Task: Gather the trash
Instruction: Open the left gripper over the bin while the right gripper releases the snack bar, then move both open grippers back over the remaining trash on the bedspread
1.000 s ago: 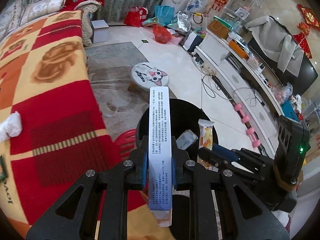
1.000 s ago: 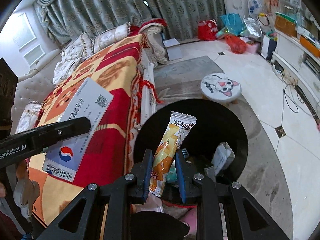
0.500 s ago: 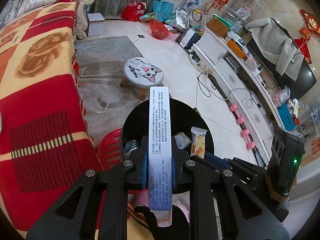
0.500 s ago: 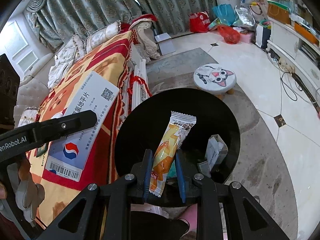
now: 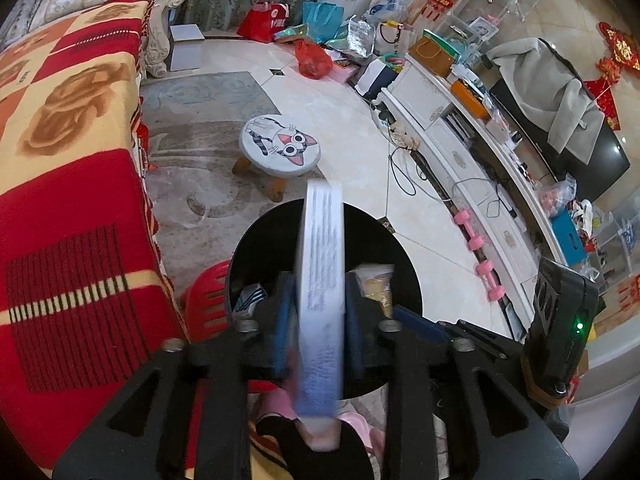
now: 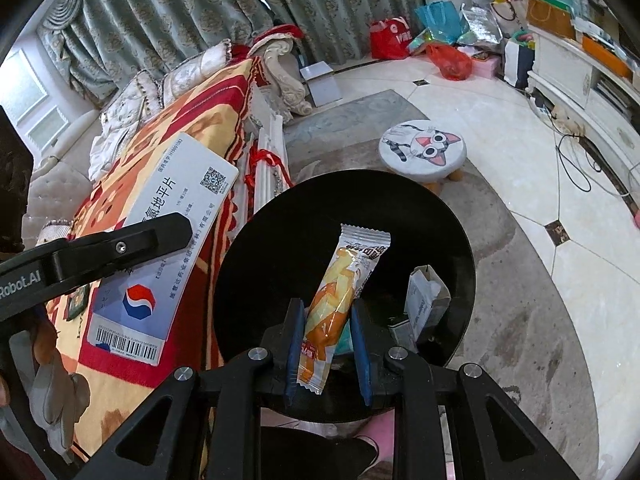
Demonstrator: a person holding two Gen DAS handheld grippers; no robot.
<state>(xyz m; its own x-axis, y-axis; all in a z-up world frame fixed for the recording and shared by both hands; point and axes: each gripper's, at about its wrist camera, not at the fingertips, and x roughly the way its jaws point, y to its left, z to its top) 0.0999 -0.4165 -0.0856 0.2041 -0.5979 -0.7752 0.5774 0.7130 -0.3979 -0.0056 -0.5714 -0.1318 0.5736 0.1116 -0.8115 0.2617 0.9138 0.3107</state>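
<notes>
The left gripper [image 5: 316, 320] has the white medicine box [image 5: 320, 280] standing on edge between its blue pads. The jaws look slightly apart from the box sides and the box is blurred, so I cannot tell for sure if they grip it or have let it go. The box hangs over the mouth of the black trash bin [image 5: 264, 240], which stands on the floor beside the sofa with the red and yellow blanket [image 5: 68, 168].

The right gripper [image 6: 326, 344] is also above the bin. The orange snack wrapper [image 6: 340, 304] stands between its fingers, but a gap shows on both sides, so the jaws seem open and the wrapper seems loose. Inside the bin lies a small crumpled carton [image 6: 424, 300].

In my judgement, the medicine box is light, thin cardboard, probably empty. It is stiff on its narrow edges but easily crushed on its broad printed faces, so holding it across the thin side near the middle is suitable. The wrapper is very light, soft and slippery plastic film. It bends easily, so it is better pinched near its lower half, and it may stick to a pad instead of falling. The cat-face stool [image 6: 424, 152] stands just behind the bin.
</notes>
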